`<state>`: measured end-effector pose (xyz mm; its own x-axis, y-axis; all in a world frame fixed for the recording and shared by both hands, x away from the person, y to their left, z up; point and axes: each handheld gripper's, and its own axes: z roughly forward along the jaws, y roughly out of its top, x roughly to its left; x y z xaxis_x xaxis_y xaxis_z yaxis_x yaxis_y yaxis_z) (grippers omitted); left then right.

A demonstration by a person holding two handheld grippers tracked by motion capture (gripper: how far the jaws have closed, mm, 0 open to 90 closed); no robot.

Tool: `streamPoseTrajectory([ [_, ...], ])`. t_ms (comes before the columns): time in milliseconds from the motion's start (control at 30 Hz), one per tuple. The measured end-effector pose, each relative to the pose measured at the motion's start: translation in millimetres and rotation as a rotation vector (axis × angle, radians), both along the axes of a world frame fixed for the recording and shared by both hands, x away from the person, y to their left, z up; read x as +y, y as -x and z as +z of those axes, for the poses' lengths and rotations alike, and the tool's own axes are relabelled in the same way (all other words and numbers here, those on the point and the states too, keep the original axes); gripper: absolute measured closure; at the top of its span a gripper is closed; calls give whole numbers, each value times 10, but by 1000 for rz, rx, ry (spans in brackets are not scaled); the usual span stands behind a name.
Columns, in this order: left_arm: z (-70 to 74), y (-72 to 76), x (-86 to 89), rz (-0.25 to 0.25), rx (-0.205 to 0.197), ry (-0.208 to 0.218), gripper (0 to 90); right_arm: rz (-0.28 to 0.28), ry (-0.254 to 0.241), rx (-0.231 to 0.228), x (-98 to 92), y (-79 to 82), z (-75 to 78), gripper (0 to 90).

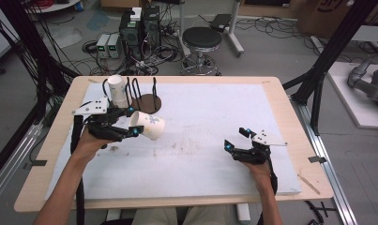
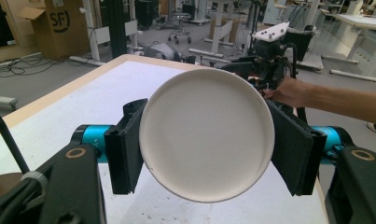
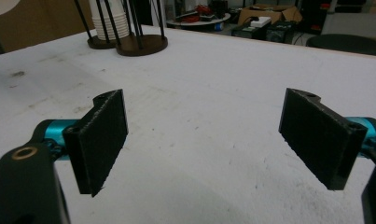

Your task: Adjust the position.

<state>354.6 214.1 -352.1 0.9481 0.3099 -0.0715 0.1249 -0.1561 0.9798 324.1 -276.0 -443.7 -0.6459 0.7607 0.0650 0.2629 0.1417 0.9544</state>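
Clamping a white paper cup (image 2: 206,135) sideways, left gripper (image 1: 132,122), right gripper (image 1: 237,139) spread wide, empty

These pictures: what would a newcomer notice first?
The white paper cup, lying sideways between the jaws of the left gripper above the left of the white table mat. Behind it, a stack of white cups stands in a black wire rack. The right gripper waits open.

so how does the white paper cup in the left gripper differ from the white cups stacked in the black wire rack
The held white paper cup lies on its side, clamped by the left gripper above the table; the stacked white cups stand in the black wire rack. The held one shows a bluish print; the stack looks plain. Both are white paper.
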Motion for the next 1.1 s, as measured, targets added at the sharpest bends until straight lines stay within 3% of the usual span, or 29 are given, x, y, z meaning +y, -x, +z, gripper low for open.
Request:
streamPoseTrajectory([
  [400, -15, -14, -49, -20, 8, 16, 340, 126, 11, 22, 47, -43, 244, 157],
  [567, -27, -17, -100, -36, 8, 3, 340, 178, 12, 11, 55, -76, 330, 157],
  [1100, -33, -13, -246, -67, 15, 6, 340, 293, 36, 19, 145, -143, 575, 157],
])
